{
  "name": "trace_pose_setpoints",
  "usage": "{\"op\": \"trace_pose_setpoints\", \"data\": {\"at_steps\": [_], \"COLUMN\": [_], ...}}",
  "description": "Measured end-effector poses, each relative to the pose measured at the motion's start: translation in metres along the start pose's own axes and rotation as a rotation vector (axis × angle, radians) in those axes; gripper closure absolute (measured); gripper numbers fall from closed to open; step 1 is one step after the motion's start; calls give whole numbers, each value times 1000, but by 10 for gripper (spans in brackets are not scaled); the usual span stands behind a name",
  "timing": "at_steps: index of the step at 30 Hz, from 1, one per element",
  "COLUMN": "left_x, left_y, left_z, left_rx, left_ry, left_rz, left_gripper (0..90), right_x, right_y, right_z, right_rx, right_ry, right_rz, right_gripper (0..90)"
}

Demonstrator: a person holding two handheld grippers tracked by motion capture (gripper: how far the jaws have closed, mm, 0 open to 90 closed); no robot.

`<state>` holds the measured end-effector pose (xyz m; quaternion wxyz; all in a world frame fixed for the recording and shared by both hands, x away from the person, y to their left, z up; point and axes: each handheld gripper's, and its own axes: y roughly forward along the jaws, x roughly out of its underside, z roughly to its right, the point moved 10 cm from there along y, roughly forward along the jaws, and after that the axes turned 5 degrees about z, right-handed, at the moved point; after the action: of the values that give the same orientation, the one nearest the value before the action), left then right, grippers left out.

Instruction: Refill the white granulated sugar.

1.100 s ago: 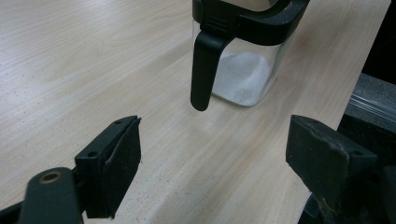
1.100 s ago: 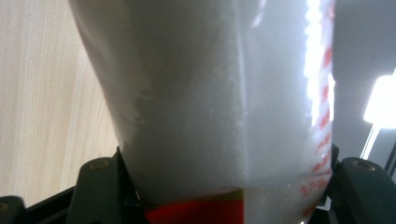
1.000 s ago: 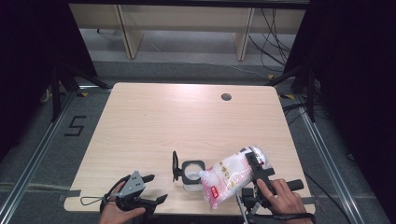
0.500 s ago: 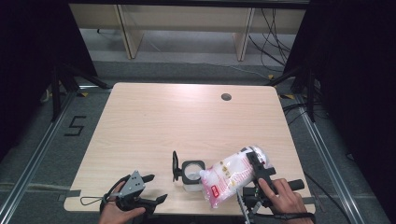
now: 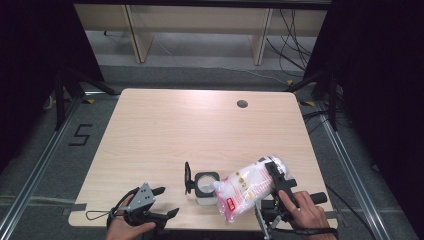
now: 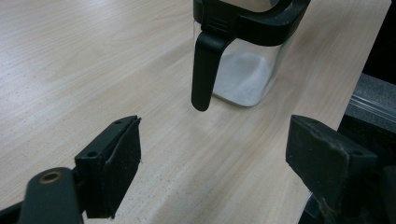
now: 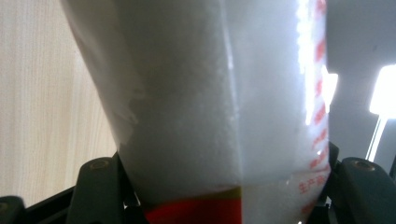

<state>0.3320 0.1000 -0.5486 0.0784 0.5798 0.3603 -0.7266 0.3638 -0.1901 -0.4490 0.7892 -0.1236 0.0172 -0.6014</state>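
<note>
Near the front left corner of the pale wooden surface (image 5: 165, 130) we see the left gripper (image 5: 159, 202) in a hand. Its jaws stand wide apart with nothing between them, bare wood showing in the gap. In the left gripper view they face a clear jar (image 6: 243, 70) with a black rim and a black handle hanging down its near side. A shallow layer of white powder lies in the bottom of the jar.

Toward the middle of the front edge, the high view shows that jar (image 5: 205, 186) upright, its mouth open and its black lid standing up on the left side.

To the right, the right gripper (image 5: 274, 176) has its jaws closed on a clear plastic bag (image 5: 247, 187) of white grains with red print. The bag's long axis slants from the gripper down toward the front edge and the jar, its lower end just beside the jar's mouth. In the right gripper view the bag (image 7: 210, 102) sits pinched between both jaws.
</note>
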Motion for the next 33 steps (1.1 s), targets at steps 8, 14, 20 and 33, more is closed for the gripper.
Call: {"op": "trace_pose_setpoints", "data": {"at_steps": [8,14,20,33], "left_x": [0,0,0,0], "left_y": [0,0,0,0], "left_z": [0,1,0,0], "left_rx": [0,0,-1,-2], "left_ry": [-13,-6,-11,-6], "left_rz": [6,2,7,4], "left_gripper": [176,176,176,176], "right_x": [1,0,0,2], "right_y": [-2,-1,-1,-2], "right_z": [-2,-2,0,-3], "right_rx": [-12,4,-12,-9], "right_ry": [24,16,-18,30], "right_rz": [-20,-7,-16,-23], "right_gripper": [369,368,368,368]}}
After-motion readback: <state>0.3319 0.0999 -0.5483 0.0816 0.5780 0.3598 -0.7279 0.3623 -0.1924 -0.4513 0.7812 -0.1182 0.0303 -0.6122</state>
